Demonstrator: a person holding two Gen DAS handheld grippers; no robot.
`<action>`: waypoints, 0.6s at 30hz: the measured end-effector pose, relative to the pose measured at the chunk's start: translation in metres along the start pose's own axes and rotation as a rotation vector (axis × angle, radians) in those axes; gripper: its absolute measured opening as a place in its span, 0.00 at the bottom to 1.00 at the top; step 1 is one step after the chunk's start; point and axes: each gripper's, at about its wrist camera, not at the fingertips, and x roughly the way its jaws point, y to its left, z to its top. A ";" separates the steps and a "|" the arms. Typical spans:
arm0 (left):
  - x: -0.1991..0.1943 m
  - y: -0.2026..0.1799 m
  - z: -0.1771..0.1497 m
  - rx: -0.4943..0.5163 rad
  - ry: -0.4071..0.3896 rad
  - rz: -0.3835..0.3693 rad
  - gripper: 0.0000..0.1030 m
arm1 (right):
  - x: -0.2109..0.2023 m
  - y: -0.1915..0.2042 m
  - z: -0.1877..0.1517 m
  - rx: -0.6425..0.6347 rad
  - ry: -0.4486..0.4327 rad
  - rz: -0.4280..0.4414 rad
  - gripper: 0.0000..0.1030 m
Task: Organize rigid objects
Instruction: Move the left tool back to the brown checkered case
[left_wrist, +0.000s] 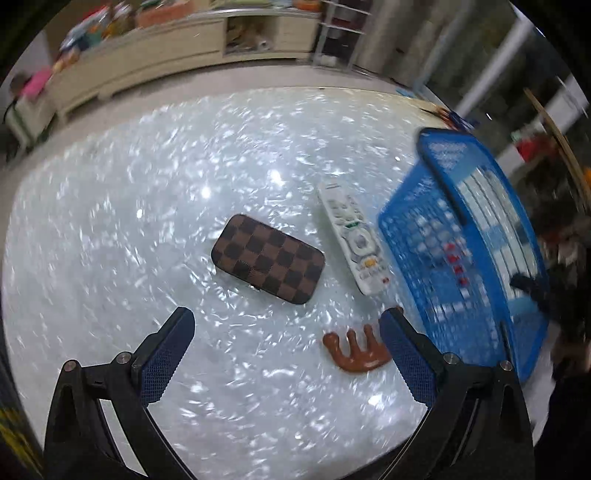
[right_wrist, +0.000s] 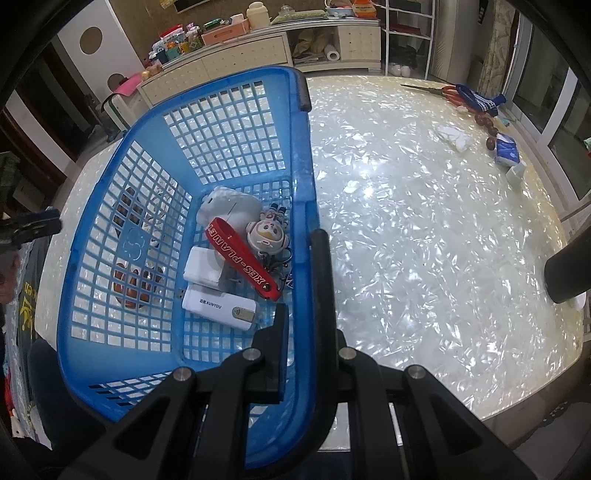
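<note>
The pearly white table (right_wrist: 424, 240) carries everything, and its middle is where the sorting happens. Largest on it is the blue plastic basket (right_wrist: 122, 229), standing toward the table's left side as the right wrist sees it. The right gripper (right_wrist: 303, 332) is clamped onto the basket's near rim and black handle (right_wrist: 323, 280), one jaw inside the wall and one outside — a grip that reads as steadying, so the basket will not slide while things are dropped in.

Already lying on the basket floor are a white plush-looking toy (right_wrist: 229, 206), a small astronaut figure keyring (right_wrist: 267, 236), a red wristband (right_wrist: 240, 258) draped across them, a white charger block (right_wrist: 203, 267) and a white USB adapter (right_wrist: 219, 308). They sit loosely piled, as dropped.

Still out on the table, just beside the basket's outer wall, are three things seen from the left wrist: a brown checkered case (left_wrist: 267, 258) lying flat near the centre, a white remote control (left_wrist: 354, 236) between it and the basket, and a small brown antler-shaped piece (left_wrist: 354, 350) nearest the camera. The left gripper (left_wrist: 288, 343) hangs above them with its jaws spread wide and nothing between them — probably lining up on one of these. The antler piece lies just beside its right finger.
</note>
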 end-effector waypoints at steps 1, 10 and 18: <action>0.005 0.002 0.001 -0.033 -0.005 -0.001 0.98 | 0.000 0.000 0.000 -0.002 0.001 0.000 0.10; 0.042 0.012 0.014 -0.314 -0.019 0.057 0.98 | 0.000 -0.003 0.000 -0.003 -0.003 0.015 0.10; 0.062 0.014 0.025 -0.452 -0.025 0.051 0.98 | 0.000 -0.004 0.000 -0.004 -0.008 0.031 0.10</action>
